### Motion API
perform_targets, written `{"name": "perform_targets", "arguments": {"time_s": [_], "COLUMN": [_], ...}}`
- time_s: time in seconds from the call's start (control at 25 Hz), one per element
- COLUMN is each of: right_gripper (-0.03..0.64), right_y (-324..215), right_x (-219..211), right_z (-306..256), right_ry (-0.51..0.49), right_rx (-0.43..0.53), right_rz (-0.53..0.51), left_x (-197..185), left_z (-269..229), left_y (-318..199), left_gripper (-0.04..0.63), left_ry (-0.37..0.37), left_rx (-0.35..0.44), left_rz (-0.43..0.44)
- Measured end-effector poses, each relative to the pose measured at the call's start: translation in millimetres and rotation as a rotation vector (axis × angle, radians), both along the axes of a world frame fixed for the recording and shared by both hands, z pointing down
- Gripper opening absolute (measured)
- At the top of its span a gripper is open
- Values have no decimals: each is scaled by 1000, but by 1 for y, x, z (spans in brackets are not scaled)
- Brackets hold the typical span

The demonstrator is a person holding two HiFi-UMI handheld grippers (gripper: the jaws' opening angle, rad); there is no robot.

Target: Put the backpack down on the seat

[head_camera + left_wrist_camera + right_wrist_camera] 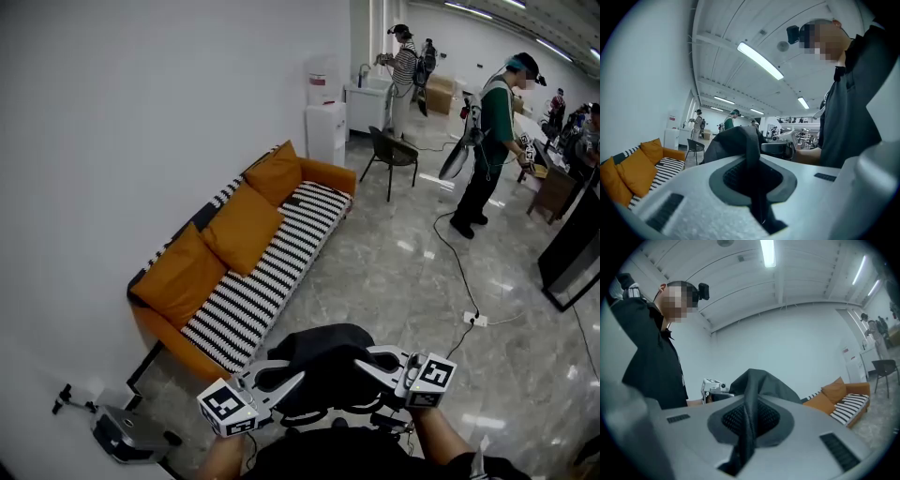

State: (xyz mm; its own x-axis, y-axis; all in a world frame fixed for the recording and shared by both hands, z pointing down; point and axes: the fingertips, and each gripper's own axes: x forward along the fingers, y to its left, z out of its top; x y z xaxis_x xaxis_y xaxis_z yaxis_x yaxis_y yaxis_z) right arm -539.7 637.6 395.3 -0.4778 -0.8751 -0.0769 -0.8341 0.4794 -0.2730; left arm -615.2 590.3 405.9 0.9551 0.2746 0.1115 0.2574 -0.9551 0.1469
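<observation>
I hold a black backpack (319, 361) in the air close to my body, over the floor in front of the sofa. My left gripper (281, 380) is shut on one of its black straps (752, 168), which runs down between the jaws. My right gripper (370, 367) is shut on another strap (749, 418) in the same way. The bag's bulk (733, 143) (764, 383) rises just beyond each pair of jaws. The sofa's black-and-white striped seat (272, 267) lies ahead to the left, with three orange cushions (242, 225) against its back.
A black chair (394, 150) and a white water dispenser (326, 122) stand beyond the sofa. Several people work at the back right. A cable with a power strip (476, 319) crosses the floor. A small device (127, 433) sits by the wall at lower left.
</observation>
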Motion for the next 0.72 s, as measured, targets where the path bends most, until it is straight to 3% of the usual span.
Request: {"name": "perform_targets", "arguments": {"time_s": [0.72], "right_gripper": [29], "right_y": [10], "right_x": [22], "right_z": [5], "right_ry": [-21], "right_rx": [2], "right_rz": [-38], "left_x": [20], "left_z": [4], "left_y": [13], "left_gripper": [34], "left_ry": [-18], "left_rx": [-12], "left_rz": [-29]}}
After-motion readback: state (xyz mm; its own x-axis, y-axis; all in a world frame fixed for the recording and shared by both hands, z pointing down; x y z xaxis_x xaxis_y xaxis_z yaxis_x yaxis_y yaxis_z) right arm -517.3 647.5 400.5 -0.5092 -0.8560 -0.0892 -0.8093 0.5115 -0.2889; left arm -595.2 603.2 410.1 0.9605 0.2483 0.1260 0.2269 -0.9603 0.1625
